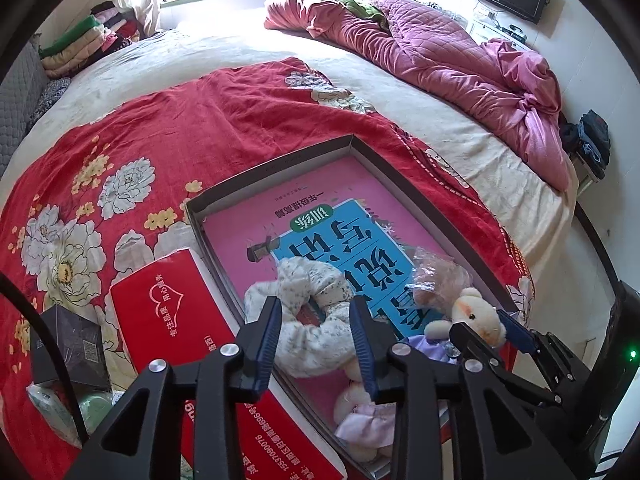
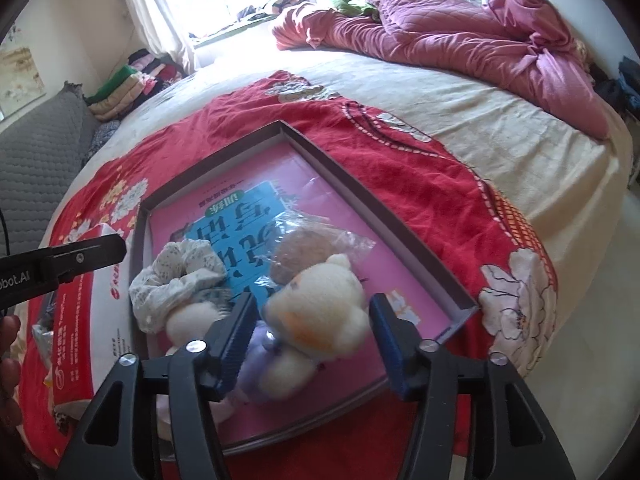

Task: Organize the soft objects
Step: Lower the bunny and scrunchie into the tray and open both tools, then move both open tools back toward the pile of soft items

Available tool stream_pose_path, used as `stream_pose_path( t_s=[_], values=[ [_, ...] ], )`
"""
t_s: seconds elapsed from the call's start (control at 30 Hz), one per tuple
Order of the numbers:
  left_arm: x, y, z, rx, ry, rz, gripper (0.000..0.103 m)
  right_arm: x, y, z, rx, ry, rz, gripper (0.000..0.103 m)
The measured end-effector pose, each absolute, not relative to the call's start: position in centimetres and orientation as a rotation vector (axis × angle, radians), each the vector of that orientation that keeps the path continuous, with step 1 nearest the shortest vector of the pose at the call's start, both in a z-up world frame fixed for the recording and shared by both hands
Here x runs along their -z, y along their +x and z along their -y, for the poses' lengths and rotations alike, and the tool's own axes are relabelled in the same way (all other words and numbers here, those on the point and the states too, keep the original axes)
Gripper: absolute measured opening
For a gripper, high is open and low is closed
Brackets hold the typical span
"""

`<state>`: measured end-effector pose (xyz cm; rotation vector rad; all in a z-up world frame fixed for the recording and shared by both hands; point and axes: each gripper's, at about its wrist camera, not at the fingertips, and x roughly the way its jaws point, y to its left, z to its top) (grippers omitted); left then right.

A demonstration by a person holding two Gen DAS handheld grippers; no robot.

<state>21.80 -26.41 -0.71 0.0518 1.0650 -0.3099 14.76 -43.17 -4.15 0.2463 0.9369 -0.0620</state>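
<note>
Jaws apart on both my grippers, left (image 1: 316, 344) straddling the limp scrunchie (image 1: 296, 304) and right (image 2: 316, 336) flanking the light, squashy plush bear (image 2: 320, 304) in the near tray (image 2: 400, 220), best pinched mid-body.

Inside 1 shallow box (image 1: 472, 248) lie 1 pink book (image 1: 320, 216), 1 white scrunchie (image 1: 298, 300) at 6 o'clock, 2 plush toys (image 2: 320, 308) at 5 o'clock and 1 clear bag (image 2: 316, 244). Outside it at 8 o'clock: 1 red tissue pack (image 1: 168, 320) and 1 black carton (image 1: 70, 344).
</note>
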Motion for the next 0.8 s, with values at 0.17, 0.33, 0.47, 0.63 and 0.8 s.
stream_pose_path(
  t_s=[0.17,0.33,0.47,0.63,0.8],
  values=[
    [0.0,21.2,26.2,0.314,0.05,-1.048,0.041,3.9,14.3,43.8,0.084,0.255,-0.935,0.067],
    [-0.7,20.6,25.8,0.321,0.038,-1.045,0.048,3.1,13.8,44.2,0.111,0.247,-0.919,0.074],
    [-1.2,19.8,25.4,0.309,0.046,-1.028,0.049,1.9,13.4,44.3,0.124,0.25,-0.888,0.074],
    [-1.7,18.5,25.3,0.294,0.078,-1.011,0.051,0.1,12.8,44.2,0.14,0.258,-0.839,0.075],
    [-2.2,17.3,24.8,0.298,0.079,-1.003,0.051,-1.5,12.0,44.3,0.168,0.266,-0.793,0.075]
  ],
)
